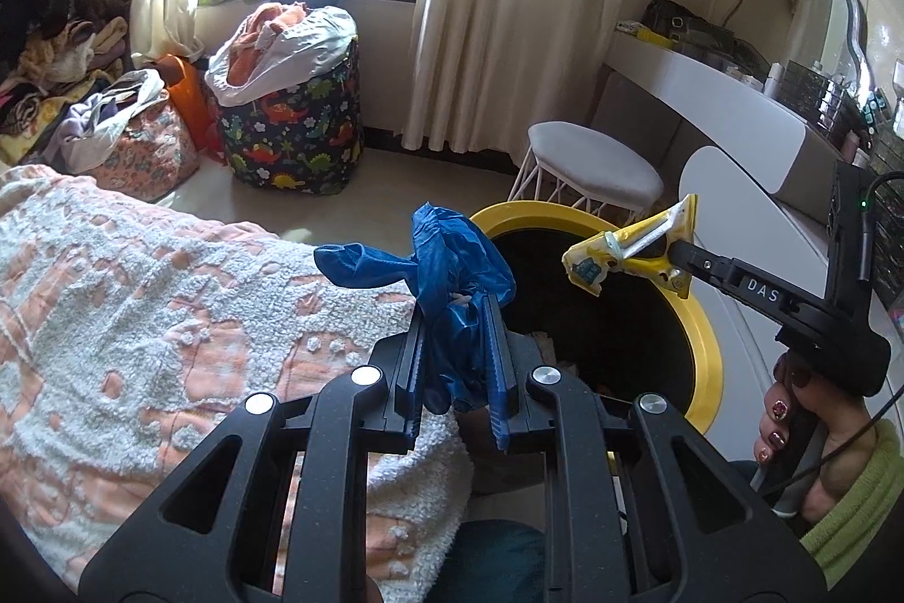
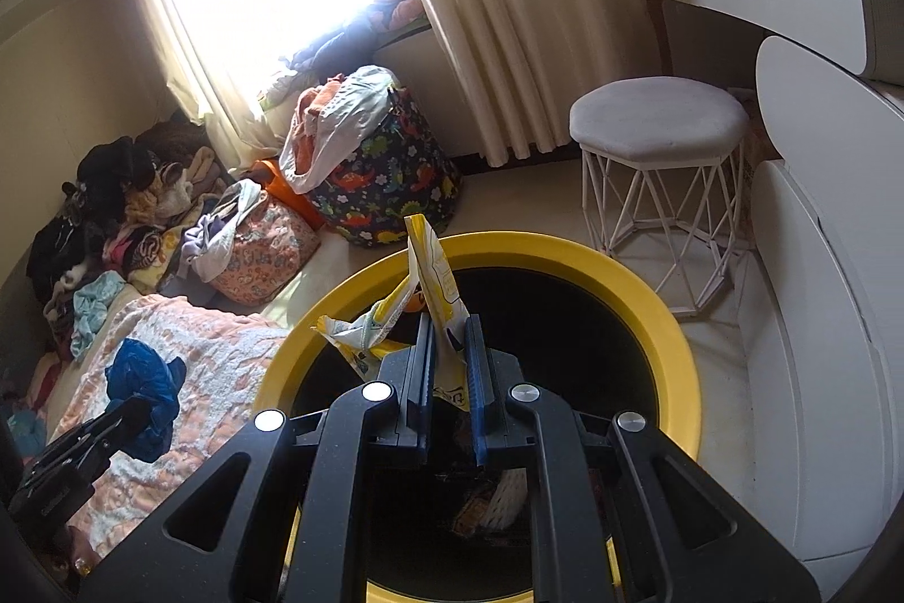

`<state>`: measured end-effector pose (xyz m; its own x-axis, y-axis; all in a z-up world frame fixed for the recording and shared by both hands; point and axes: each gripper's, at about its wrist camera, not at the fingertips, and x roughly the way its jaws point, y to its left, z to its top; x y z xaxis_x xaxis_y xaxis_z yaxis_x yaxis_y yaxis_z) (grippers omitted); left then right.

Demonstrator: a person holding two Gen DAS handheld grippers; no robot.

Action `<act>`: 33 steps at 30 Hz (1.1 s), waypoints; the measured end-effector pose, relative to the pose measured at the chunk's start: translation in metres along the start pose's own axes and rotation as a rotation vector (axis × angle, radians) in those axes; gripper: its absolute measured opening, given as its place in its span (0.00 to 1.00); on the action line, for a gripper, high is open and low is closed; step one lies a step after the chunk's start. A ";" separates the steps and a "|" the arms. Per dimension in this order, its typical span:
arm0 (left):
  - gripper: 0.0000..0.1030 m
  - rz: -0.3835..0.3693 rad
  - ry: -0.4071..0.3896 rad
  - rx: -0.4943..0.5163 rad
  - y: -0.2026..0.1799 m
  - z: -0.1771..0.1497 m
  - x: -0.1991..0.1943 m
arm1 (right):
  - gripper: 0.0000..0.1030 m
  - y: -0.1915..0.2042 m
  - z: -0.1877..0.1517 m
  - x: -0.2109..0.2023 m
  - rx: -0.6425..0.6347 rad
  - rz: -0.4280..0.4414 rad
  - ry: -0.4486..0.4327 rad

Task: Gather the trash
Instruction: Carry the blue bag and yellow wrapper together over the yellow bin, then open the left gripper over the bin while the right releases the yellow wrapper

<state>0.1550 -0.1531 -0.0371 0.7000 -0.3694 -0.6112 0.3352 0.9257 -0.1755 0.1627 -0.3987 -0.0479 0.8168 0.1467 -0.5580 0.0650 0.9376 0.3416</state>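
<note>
My right tongs point(image 2: 449, 365) clamp a yellow wrapper point(image 2: 429, 275) above the yellow-rimmed bin point(image 2: 666, 320) holding scraps; left tongs point(image 1: 457, 337) clamp blue plastic point(image 1: 452, 252).

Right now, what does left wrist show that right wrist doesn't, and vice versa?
Left wrist only: the hand gripping the right tool, a green sleeve, the mirror and the clutter on the vanity.

Right wrist only: the stool's full wire base and trash at the bottom of the bin.

Both: left tongs shut on the blue plastic bag, right tongs shut on the yellow wrapper over the yellow-rimmed bin, the dinosaur-print hamper, and the pink-and-white blanket.
</note>
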 end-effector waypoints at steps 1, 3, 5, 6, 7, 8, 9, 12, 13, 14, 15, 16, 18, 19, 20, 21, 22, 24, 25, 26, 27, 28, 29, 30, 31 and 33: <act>0.12 -0.006 0.004 0.005 -0.003 0.000 0.002 | 0.10 -0.002 0.000 0.001 0.003 -0.009 0.001; 0.12 -0.021 0.015 0.008 -0.007 -0.001 0.006 | 0.10 -0.007 -0.001 0.002 0.014 -0.022 0.004; 0.12 -0.035 0.023 0.020 -0.013 -0.002 0.011 | 0.10 -0.013 -0.002 0.003 0.026 -0.034 0.008; 0.12 -0.040 0.027 0.028 -0.016 -0.002 0.013 | 0.10 -0.014 -0.003 0.003 0.032 -0.038 0.009; 0.12 -0.046 0.032 0.035 -0.019 -0.003 0.016 | 0.10 -0.016 -0.004 0.004 0.040 -0.043 0.012; 0.12 -0.050 0.036 0.042 -0.022 -0.003 0.019 | 0.11 -0.018 -0.004 0.004 0.046 -0.047 0.014; 0.12 -0.055 0.041 0.048 -0.025 -0.003 0.022 | 0.12 -0.021 -0.005 0.005 0.053 -0.049 0.018; 0.13 -0.070 0.053 0.069 -0.035 -0.002 0.032 | 0.14 -0.029 -0.006 0.006 0.074 -0.057 0.023; 0.13 -0.074 0.058 0.076 -0.038 -0.002 0.035 | 0.15 -0.033 -0.006 0.007 0.082 -0.057 0.027; 0.13 -0.079 0.063 0.081 -0.041 -0.002 0.039 | 0.15 -0.035 -0.006 0.007 0.091 -0.060 0.031; 0.13 -0.083 0.067 0.085 -0.045 -0.002 0.041 | 0.16 -0.038 -0.006 0.007 0.099 -0.062 0.031; 0.13 -0.088 0.072 0.091 -0.048 -0.001 0.044 | 0.17 -0.039 -0.006 0.007 0.104 -0.064 0.031; 0.13 -0.094 0.081 0.104 -0.055 -0.002 0.050 | 0.17 -0.043 -0.006 0.007 0.111 -0.065 0.030; 0.13 -0.096 0.087 0.109 -0.058 -0.002 0.054 | 0.17 -0.044 -0.006 0.006 0.116 -0.065 0.028; 0.13 -0.099 0.092 0.113 -0.061 -0.002 0.057 | 0.17 -0.045 -0.005 0.006 0.119 -0.066 0.025; 0.14 -0.102 0.098 0.116 -0.063 -0.002 0.059 | 0.17 -0.047 -0.005 0.006 0.121 -0.065 0.024; 0.14 -0.102 0.102 0.119 -0.065 -0.001 0.062 | 0.17 -0.047 -0.005 0.005 0.121 -0.064 0.024; 0.22 -0.103 0.108 0.123 -0.069 -0.001 0.066 | 0.17 -0.048 -0.004 0.005 0.121 -0.065 0.023; 0.24 -0.106 0.113 0.124 -0.070 -0.001 0.068 | 0.17 -0.048 -0.004 0.005 0.122 -0.064 0.025; 0.33 -0.108 0.116 0.124 -0.071 -0.001 0.068 | 0.18 -0.048 -0.004 0.005 0.122 -0.063 0.026; 0.40 -0.111 0.116 0.123 -0.071 -0.001 0.069 | 0.18 -0.048 -0.003 0.005 0.121 -0.063 0.026; 0.42 -0.110 0.115 0.124 -0.071 -0.001 0.068 | 0.20 -0.048 -0.003 0.005 0.119 -0.062 0.028; 0.49 -0.106 0.113 0.124 -0.072 -0.001 0.068 | 0.22 -0.047 -0.003 0.005 0.117 -0.062 0.029; 0.56 -0.102 0.113 0.121 -0.071 -0.001 0.068 | 0.23 -0.047 -0.003 0.004 0.117 -0.063 0.029; 0.58 -0.101 0.113 0.116 -0.070 -0.001 0.068 | 0.25 -0.047 -0.003 0.004 0.118 -0.061 0.030; 0.73 -0.103 0.106 0.101 -0.067 -0.001 0.065 | 0.31 -0.047 -0.003 0.002 0.114 -0.061 0.027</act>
<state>0.1770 -0.2392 -0.0655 0.5898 -0.4464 -0.6729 0.4675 0.8682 -0.1662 0.1597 -0.4418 -0.0676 0.7939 0.1005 -0.5996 0.1801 0.9031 0.3899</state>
